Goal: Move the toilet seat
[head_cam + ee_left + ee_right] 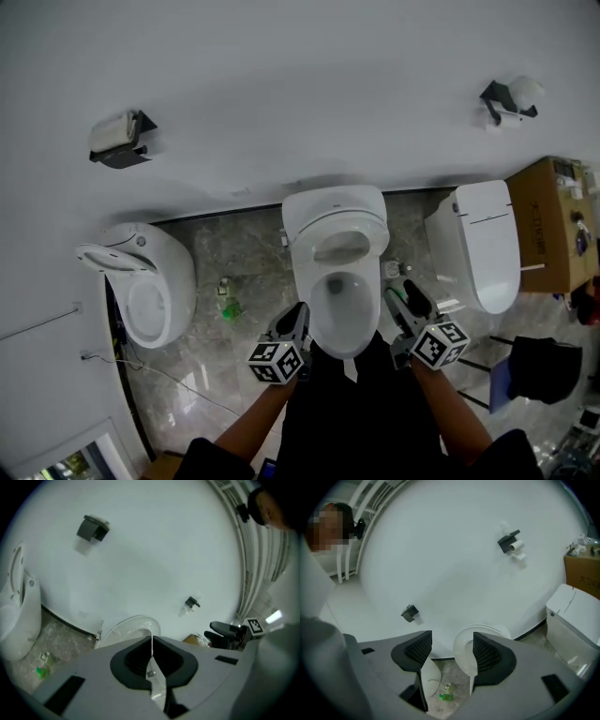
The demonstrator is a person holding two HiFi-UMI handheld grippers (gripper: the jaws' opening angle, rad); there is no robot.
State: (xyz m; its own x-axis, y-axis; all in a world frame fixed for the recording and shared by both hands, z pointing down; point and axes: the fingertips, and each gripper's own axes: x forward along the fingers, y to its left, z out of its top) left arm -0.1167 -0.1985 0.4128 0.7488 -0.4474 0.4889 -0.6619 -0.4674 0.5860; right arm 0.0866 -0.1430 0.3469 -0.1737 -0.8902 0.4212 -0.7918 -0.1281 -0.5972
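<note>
Left gripper (298,317) has its jaws squeezed together on nothing, and the right gripper (405,300) is spread wide and empty, one on each side of a white toilet bowl (343,323) on a grey marbled floor (242,246). The toilet seat (341,247) is a plain white oval ring tipped up at the back near the white wall (300,94). Print on the cardboard box (548,220) is too small to read.

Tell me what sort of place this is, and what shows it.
Probably a toilet showroom or test room, not a home bathroom: a left toilet, a middle toilet and a right toilet stand unpartitioned along one wall, with a paper holder above and a cardboard box at the right.
</note>
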